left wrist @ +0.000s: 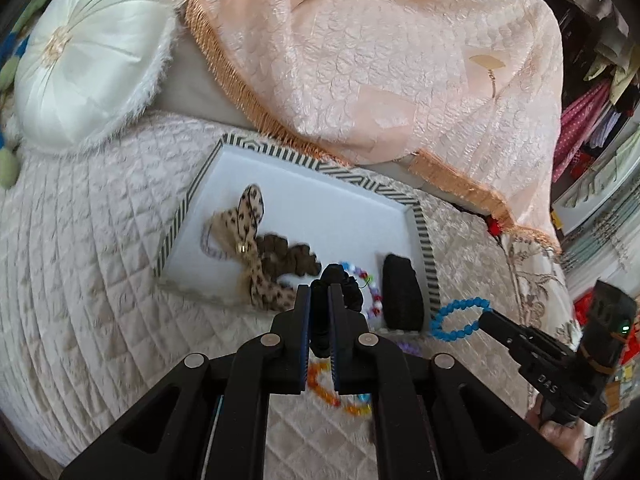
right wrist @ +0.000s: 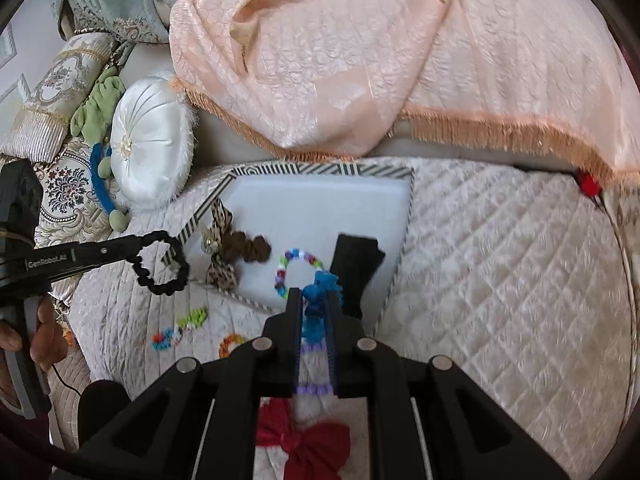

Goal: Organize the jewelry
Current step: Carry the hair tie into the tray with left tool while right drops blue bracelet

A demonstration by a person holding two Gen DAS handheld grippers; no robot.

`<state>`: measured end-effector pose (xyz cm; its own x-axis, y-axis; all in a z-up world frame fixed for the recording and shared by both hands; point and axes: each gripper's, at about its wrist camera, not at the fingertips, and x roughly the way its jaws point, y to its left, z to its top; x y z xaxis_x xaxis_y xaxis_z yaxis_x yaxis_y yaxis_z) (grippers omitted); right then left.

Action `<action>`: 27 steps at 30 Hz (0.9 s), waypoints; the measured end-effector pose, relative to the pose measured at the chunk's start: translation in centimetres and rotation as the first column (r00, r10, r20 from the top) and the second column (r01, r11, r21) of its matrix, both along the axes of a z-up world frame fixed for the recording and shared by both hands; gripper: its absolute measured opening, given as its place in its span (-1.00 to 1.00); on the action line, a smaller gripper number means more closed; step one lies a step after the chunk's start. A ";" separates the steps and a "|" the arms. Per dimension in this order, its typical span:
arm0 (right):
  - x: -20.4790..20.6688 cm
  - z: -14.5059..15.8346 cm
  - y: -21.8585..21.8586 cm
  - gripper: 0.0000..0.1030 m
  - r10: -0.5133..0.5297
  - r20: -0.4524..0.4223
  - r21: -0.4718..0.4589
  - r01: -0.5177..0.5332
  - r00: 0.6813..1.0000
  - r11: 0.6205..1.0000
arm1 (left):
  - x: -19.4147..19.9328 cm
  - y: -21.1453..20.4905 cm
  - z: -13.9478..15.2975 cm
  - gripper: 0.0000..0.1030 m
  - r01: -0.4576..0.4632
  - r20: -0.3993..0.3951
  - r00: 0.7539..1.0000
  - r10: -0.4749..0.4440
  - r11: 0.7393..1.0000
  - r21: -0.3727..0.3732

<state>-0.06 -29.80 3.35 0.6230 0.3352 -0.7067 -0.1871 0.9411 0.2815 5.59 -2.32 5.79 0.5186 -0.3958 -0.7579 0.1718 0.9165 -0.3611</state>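
My left gripper point(left wrist: 319, 291) is shut on a black scrunchie point(left wrist: 352, 294), held just above the near edge of a white tray with a striped rim point(left wrist: 424, 236). The right wrist view shows the same scrunchie point(right wrist: 160, 264) hanging as a loop from the left gripper point(right wrist: 134, 245). My right gripper point(right wrist: 314, 294) is shut on a blue bead bracelet point(right wrist: 320, 284), which hangs beside the tray's right corner point(left wrist: 460, 320). In the tray lie a leopard-print bow point(left wrist: 250, 240), a brown scrunchie point(left wrist: 288, 260), a multicolour bead bracelet point(right wrist: 294, 264) and a black band point(left wrist: 400, 292).
Loose on the quilted bed in front of the tray are an orange bracelet point(right wrist: 232, 344), a green and multicolour one point(right wrist: 180, 326), a purple one point(right wrist: 316, 389) and a red bow point(right wrist: 304, 436). A peach fringed blanket point(right wrist: 360, 60) lies behind the tray, a round white cushion point(left wrist: 88, 52) to its left.
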 end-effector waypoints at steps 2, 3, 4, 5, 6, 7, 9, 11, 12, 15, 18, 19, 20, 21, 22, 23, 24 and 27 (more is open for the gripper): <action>1.2 0.2 0.3 -0.80 0.005 0.002 -0.008 -0.005 1.000 1.000 | 0.8 -0.6 0.0 -1.00 -0.001 0.013 1.000 0.001 1.000 0.026; 1.5 0.1 0.4 -0.80 0.006 0.001 -0.010 -0.006 1.000 1.000 | 1.3 -0.9 0.0 -1.00 -0.001 0.018 1.000 0.000 0.999 0.035; 2.0 0.1 0.6 -0.80 0.008 0.001 -0.012 -0.008 1.000 1.000 | 1.8 -1.2 -0.1 -1.00 -0.001 0.023 1.000 0.000 0.999 0.047; 2.6 0.1 0.7 -0.80 0.009 -0.002 -0.013 -0.009 1.000 1.000 | 2.2 -1.4 -0.2 -1.00 -0.001 0.027 1.000 0.000 0.998 0.060; 3.0 0.0 0.9 -0.80 0.011 -0.004 -0.016 -0.011 1.000 1.000 | 2.5 -1.6 -0.3 -1.00 -0.001 0.029 1.000 -0.001 0.998 0.069; 3.6 -0.1 1.0 -0.80 0.013 -0.008 -0.020 -0.014 1.000 1.000 | 3.0 -1.9 -0.5 -1.00 -0.001 0.031 1.000 -0.002 0.997 0.082; 4.5 -0.2 1.4 -0.80 0.018 -0.013 -0.026 -0.019 1.000 0.999 | 3.7 -2.3 -0.9 -1.00 0.003 0.030 1.000 -0.006 0.995 0.098; 5.5 -0.3 1.8 -0.80 0.026 -0.017 -0.033 -0.026 1.000 0.999 | 4.6 -2.8 -1.3 -1.00 0.008 0.030 0.999 -0.011 0.993 0.116; 6.2 -0.4 2.0 -0.80 0.031 -0.019 -0.037 -0.032 0.999 0.999 | 5.1 -3.1 -1.5 -1.00 0.010 0.031 0.999 -0.014 0.992 0.125; 7.7 -0.7 2.6 -0.80 0.044 -0.025 -0.044 -0.045 0.999 0.998 | 6.6 -3.6 -1.9 -1.00 0.014 0.036 0.999 -0.019 0.991 0.134; 9.4 -1.2 3.3 -0.80 0.057 -0.032 -0.060 -0.059 0.998 0.996 | 8.3 -4.3 -2.4 -1.00 0.017 0.035 0.999 -0.022 0.990 0.142; 10.2 -1.5 3.4 -0.80 0.062 -0.038 -0.063 -0.064 0.997 0.996 | 8.8 -4.5 -2.6 -1.00 0.019 0.034 0.999 -0.024 0.989 0.145; 10.7 -1.7 3.5 -0.80 0.062 -0.042 -0.064 -0.064 0.997 0.996 | 9.3 -4.8 -2.8 -1.00 0.022 0.033 0.999 -0.027 0.989 0.148; 11.3 -2.0 3.5 -0.80 0.061 -0.047 -0.064 -0.064 0.997 0.996 | 9.8 -5.1 -3.0 -1.00 0.025 0.032 0.999 -0.030 0.988 0.151; 12.1 -2.3 3.4 -0.80 0.060 -0.053 -0.062 -0.063 0.997 0.996 | 10.5 -5.4 -3.3 -1.00 0.028 0.029 0.999 -0.033 0.988 0.155; 12.7 -2.6 3.4 -0.80 0.058 -0.059 -0.060 -0.062 0.997 0.996 | 11.1 -5.6 -3.6 -1.00 0.029 0.026 0.999 -0.034 0.987 0.155; 13.2 -2.9 3.3 -0.80 0.056 -0.064 -0.057 -0.060 0.996 0.997 | 11.4 -5.7 -3.9 -1.00 0.031 0.023 0.999 -0.035 0.988 0.153; 15.0 -4.1 2.7 -0.80 0.042 -0.089 -0.058 -0.047 0.995 0.997 | 13.1 -5.9 -5.2 -1.00 0.033 -0.001 0.999 -0.034 0.990 0.135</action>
<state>14.90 -27.10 -0.76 0.5435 0.3167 -0.7774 -0.2066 0.9481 0.2418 18.65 -8.21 0.64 0.5078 -0.3068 -0.8050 0.2035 0.9507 -0.2340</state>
